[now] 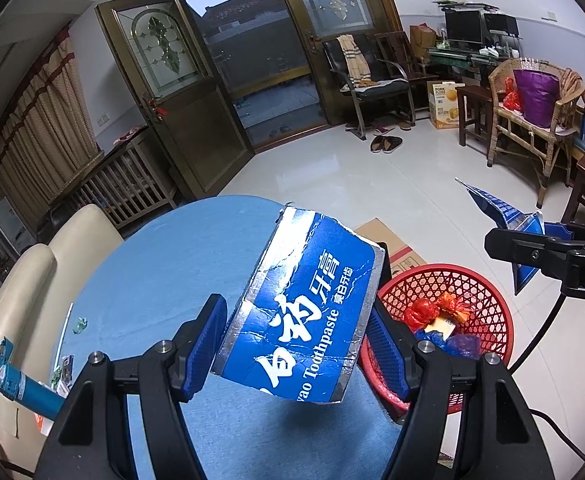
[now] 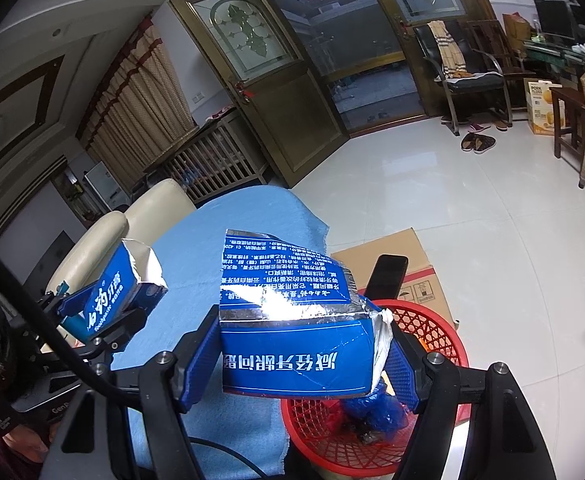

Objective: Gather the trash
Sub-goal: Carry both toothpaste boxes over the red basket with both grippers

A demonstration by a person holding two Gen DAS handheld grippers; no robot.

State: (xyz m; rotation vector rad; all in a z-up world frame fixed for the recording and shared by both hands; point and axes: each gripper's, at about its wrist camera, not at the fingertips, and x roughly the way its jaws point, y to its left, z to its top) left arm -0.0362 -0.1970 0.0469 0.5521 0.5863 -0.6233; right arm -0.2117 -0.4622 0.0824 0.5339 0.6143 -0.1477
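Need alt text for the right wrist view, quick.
The right gripper holds a torn blue toothpaste box piece above a red basket of trash; the left gripper holds another piece over the blue table.

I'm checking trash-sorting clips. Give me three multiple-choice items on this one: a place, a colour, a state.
1. Where is the basket?
A. on the floor beside the table
B. on the table
C. on a chair

2. What colour is the basket?
A. green
B. red
C. white

3. What is the left gripper doing?
A. open, empty
B. gripping a torn box piece
C. holding a bottle

Answers: 1 A, it stands below the table's edge; 2 B, red mesh shows in both views; 3 B, its pads press the piece's sides.
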